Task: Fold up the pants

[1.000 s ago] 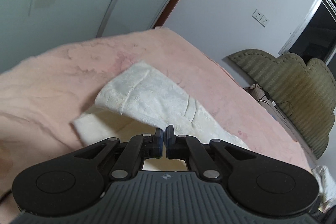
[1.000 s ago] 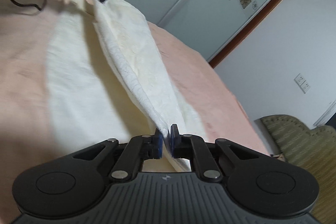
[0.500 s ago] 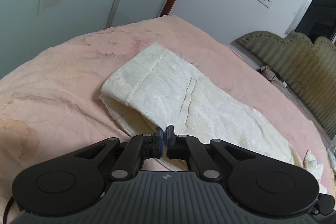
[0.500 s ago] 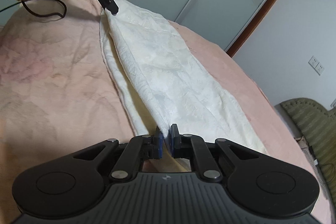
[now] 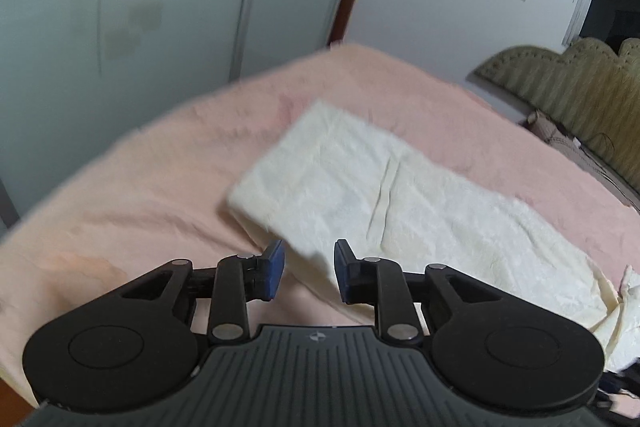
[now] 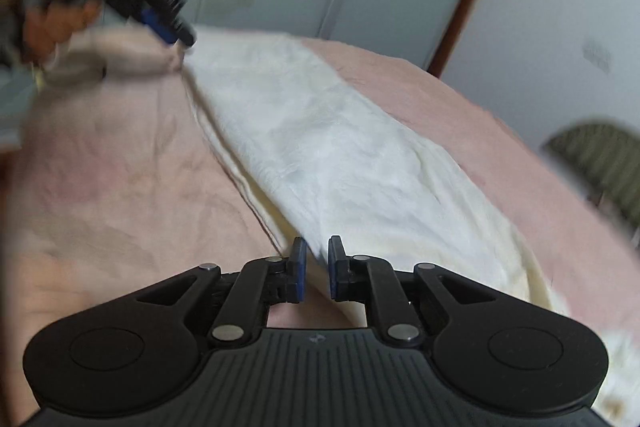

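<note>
The cream pants (image 5: pixel 384 195) are laid lengthwise along the pink bed (image 5: pixel 140 187), folded in half. The left gripper (image 5: pixel 308 269) has just been opening; its fingers are released astride a corner. The right gripper (image 6: pixel 317 269) is parted slightly over the cloth edge, nothing visibly clamped.
</note>
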Tool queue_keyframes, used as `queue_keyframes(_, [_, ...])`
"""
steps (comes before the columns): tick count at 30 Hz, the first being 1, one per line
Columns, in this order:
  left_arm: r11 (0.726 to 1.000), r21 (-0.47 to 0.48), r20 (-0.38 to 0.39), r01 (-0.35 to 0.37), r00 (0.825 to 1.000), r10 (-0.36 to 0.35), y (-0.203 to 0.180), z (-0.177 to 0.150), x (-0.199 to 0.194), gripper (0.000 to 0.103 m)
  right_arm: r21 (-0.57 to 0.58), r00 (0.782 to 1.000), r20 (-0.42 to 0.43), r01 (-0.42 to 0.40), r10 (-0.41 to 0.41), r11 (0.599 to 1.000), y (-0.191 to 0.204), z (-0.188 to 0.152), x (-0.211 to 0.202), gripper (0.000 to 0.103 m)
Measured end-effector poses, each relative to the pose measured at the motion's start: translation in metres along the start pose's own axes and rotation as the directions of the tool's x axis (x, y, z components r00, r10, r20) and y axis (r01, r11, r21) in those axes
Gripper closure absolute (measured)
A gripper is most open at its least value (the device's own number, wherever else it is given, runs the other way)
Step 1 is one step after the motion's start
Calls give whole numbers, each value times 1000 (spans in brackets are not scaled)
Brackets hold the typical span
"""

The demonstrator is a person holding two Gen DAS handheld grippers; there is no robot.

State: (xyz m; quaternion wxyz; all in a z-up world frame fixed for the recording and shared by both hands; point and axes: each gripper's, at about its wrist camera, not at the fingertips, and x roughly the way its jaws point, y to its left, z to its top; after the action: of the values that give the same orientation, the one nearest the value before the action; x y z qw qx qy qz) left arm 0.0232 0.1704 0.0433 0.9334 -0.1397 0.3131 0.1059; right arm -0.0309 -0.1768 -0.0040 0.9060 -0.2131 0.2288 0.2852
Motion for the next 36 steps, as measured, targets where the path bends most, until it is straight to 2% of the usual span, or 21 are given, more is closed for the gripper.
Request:
queue_keyframes(2, [999,37,31,5,1000,-6,-10,4,-7,72,136,999,9,39,-40,990,-25,-9,-18,92])
queue_keyframes(4, [993,80,14,88,996,-89,-26,7,-5,72,260,991,-7,133,-136,957,-53,-25,-32,92])
queue_keyframes(6, [973,130,-40,192,981,-189,-52,6,5,70,388,969,-68,243,-236,889,-81,-45,-43,92])
queue_keyframes(8, [933,180,-117,311,949,-294,-83,-1,16,69,515,947,-145,320,-287,795,-108,-72,-53,92])
queue_keyframes(10, [873,224,-194,433,898,-395,-118,-11,23,64,591,928,-244,373,-282,715,-124,-99,-58,92])
queue_keyframes(12, [798,284,-261,532,843,-470,-153,-24,25,61,635,932,-223,361,-285,683,-125,-115,-70,92])
queue_keyframes(13, [757,321,-287,570,820,-495,-170,-31,25,58,668,933,-215,356,-288,653,-127,-118,-75,91])
queue_keyframes(16, [638,430,-331,639,769,-547,-216,-55,19,49,708,914,-193,382,-357,594,-140,-114,-85,91])
queue_keyframes(17, [598,469,-339,650,758,-558,-229,-62,18,47,718,904,-183,391,-385,576,-150,-110,-88,91])
queue_keyframes(19, [535,547,-342,644,755,-559,-250,-83,16,45,741,901,-134,368,-414,561,-175,-98,-87,86])
queue_keyframes(21, [495,600,-340,629,760,-554,-265,-98,17,45,760,891,-112,362,-439,540,-206,-84,-76,66])
queue_keyframes(22, [482,619,-341,620,765,-546,-271,-106,20,45,761,886,-113,368,-449,534,-219,-77,-69,44])
queue_keyframes(23, [476,639,-338,605,776,-533,-278,-113,25,45,762,878,-113,377,-464,527,-236,-70,-63,28])
queue_keyframes(24, [470,657,-334,590,786,-520,-281,-119,27,46,763,870,-117,387,-478,518,-250,-64,-53,27])
queue_keyframes(25, [464,675,-326,573,797,-509,-285,-125,31,51,761,866,-132,400,-481,511,-265,-62,-44,27])
queue_keyframes(27, [454,710,-302,539,815,-495,-288,-136,33,59,746,856,-207,451,-474,489,-298,-60,-19,27])
queue_keyframes(28, [446,724,-287,526,818,-499,-288,-138,33,60,738,849,-247,477,-467,478,-312,-61,-7,27])
queue_keyframes(30, [431,749,-259,503,822,-507,-291,-142,30,62,696,818,-358,555,-450,455,-337,-66,22,27])
queue_keyframes(33, [421,760,-242,494,818,-523,-294,-144,30,62,636,768,-501,639,-399,432,-356,-78,57,27])
queue_keyframes(34, [422,759,-240,496,815,-527,-292,-145,31,62,629,763,-521,647,-383,432,-358,-83,65,26])
queue_keyframes(36, [425,753,-240,503,810,-535,-291,-146,32,62,599,760,-514,650,-398,467,-353,-85,70,29])
